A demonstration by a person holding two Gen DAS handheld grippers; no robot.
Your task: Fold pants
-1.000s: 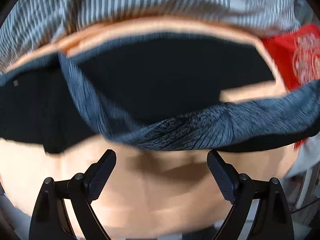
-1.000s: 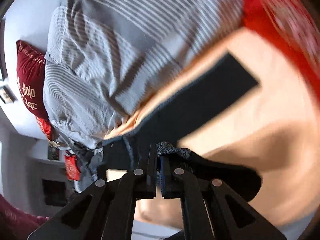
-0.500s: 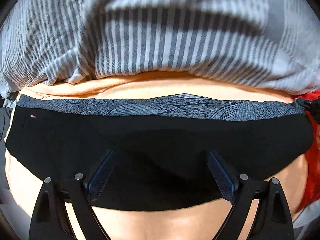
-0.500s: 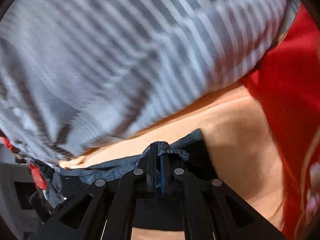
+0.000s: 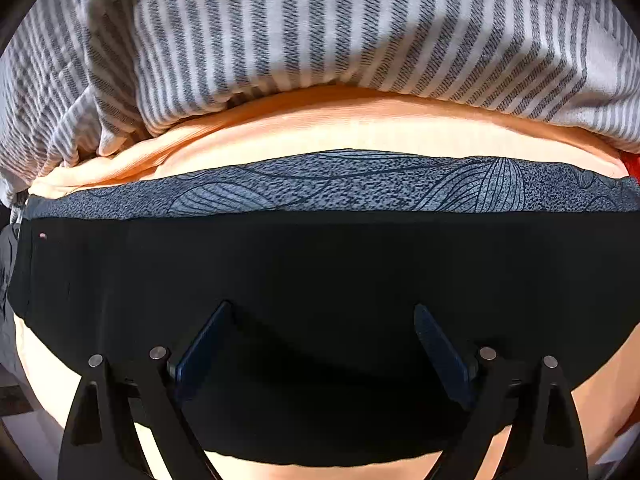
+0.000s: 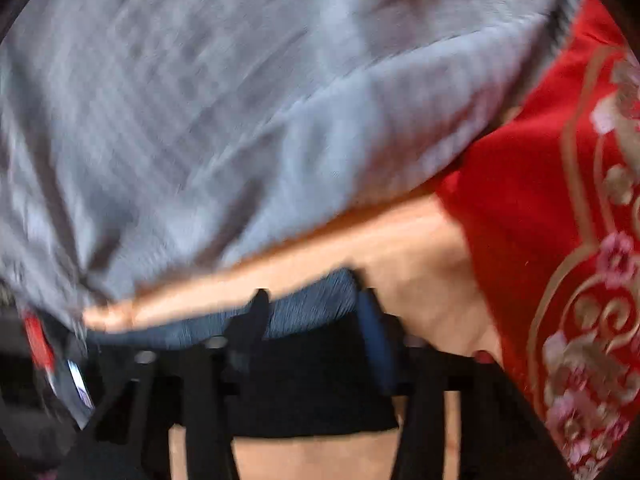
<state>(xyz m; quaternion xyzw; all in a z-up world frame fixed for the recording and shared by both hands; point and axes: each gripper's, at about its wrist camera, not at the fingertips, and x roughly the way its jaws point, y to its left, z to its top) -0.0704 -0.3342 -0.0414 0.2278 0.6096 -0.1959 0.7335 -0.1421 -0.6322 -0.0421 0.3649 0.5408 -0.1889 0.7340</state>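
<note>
The black pants point(image 5: 320, 272) lie folded flat across an orange sheet point(image 5: 360, 128), with their grey leaf-patterned waistband point(image 5: 340, 188) along the far edge. My left gripper point(image 5: 320, 344) is open and empty, its fingers just above the black fabric. In the blurred right wrist view the pants point(image 6: 312, 380) and the waistband point(image 6: 312, 308) lie under my right gripper point(image 6: 316, 320), which is open with its jaws apart and holds nothing.
A grey striped quilt point(image 5: 320, 28) is bunched along the far side of the sheet; it also shows in the right wrist view point(image 6: 220, 100). A red patterned cloth point(image 6: 560, 220) lies to the right of the pants.
The right gripper carried the waistband over, laid it down and opened, letting go. The pants went from lifted and draped to lying flat. The left gripper stayed open.
</note>
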